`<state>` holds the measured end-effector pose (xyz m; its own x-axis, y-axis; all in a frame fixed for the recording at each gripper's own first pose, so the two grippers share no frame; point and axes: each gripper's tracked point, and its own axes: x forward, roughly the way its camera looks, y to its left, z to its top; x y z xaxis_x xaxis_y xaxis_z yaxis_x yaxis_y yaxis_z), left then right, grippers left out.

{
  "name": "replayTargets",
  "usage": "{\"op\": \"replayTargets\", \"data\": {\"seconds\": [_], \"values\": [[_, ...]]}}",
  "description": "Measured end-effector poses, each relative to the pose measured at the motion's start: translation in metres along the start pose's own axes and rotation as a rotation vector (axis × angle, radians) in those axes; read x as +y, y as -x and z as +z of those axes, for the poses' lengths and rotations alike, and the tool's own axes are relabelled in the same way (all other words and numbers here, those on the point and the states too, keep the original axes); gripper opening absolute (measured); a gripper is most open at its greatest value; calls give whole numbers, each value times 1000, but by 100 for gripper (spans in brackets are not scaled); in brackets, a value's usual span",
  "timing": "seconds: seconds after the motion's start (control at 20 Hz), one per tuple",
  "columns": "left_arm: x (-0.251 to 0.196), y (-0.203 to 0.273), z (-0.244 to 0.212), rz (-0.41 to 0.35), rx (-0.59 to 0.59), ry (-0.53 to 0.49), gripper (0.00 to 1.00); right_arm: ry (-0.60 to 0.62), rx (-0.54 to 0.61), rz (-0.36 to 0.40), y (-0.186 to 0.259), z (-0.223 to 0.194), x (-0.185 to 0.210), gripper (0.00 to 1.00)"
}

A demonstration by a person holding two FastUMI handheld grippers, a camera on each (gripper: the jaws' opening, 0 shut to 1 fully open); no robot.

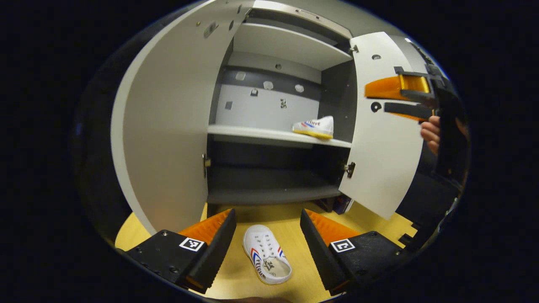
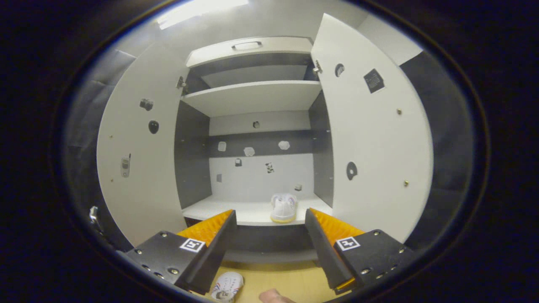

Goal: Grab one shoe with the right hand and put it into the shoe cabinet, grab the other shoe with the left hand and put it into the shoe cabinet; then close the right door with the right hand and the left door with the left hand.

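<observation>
One white shoe sits on the middle shelf of the shoe cabinet — near the right side. The other shoe lies on the yellow floor, between the fingers of the left tool. Both doors — the left door and the right door — stand open. The left tool is open and holds nothing. The right tool is open too, facing the shelf.

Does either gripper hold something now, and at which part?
Nothing is held. The left gripper and right gripper are both open and empty.
</observation>
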<state>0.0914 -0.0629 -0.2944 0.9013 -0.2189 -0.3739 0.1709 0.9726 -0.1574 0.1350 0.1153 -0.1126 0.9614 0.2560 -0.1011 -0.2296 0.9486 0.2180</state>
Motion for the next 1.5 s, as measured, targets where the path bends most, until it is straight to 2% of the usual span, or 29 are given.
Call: {"op": "replayTargets", "data": {"seconds": [0.2, 0.5, 0.65, 0.75, 0.85, 0.9, 0.95, 1.05, 1.1, 1.2, 1.25, 1.3, 1.35, 1.5], "values": [[9, -31, -65, -2, 156, 3, 94, -27, -33, -20, 43, -7, -3, 97], [18, -56, -146, 14, 374, 22, 94, 28, -111, -6, 100, -18, 17, 98], [32, -61, -158, 77, 375, -4, 93, 25, -123, 13, 110, -28, 29, 97], [54, -59, -171, 171, 421, -63, 93, 32, -138, 13, 115, -31, 32, 97], [49, -62, -171, 184, 423, -4, 95, 32, -145, 25, 118, -34, 37, 97], [49, -60, -172, 188, 421, 6, 91, 25, -143, 28, 118, -36, 36, 98], [52, -62, -169, 190, 393, -14, 93, 22, -136, 30, 118, -39, 36, 98], [37, -67, -172, 138, 402, -24, 92, 30, -124, 27, 119, -43, 33, 97], [25, -69, -171, 99, 403, -15, 71, 36, -122, 25, 120, -44, 32, 98], [29, -70, -172, 118, 391, -34, 30, 40, -118, 39, 124, -45, 33, 97], [29, -70, -170, 108, 385, -39, 25, 37, -123, 47, 126, -43, 35, 98], [28, -66, -171, 89, 393, -40, 7, 33, -131, 48, 128, -41, 33, 98], [29, -65, -168, 88, 386, -41, 1, 37, -141, 48, 130, -37, 32, 98], [32, -55, -155, 155, 380, -110, 1, 30, -173, 36, 141, -29, 27, 97]]}}
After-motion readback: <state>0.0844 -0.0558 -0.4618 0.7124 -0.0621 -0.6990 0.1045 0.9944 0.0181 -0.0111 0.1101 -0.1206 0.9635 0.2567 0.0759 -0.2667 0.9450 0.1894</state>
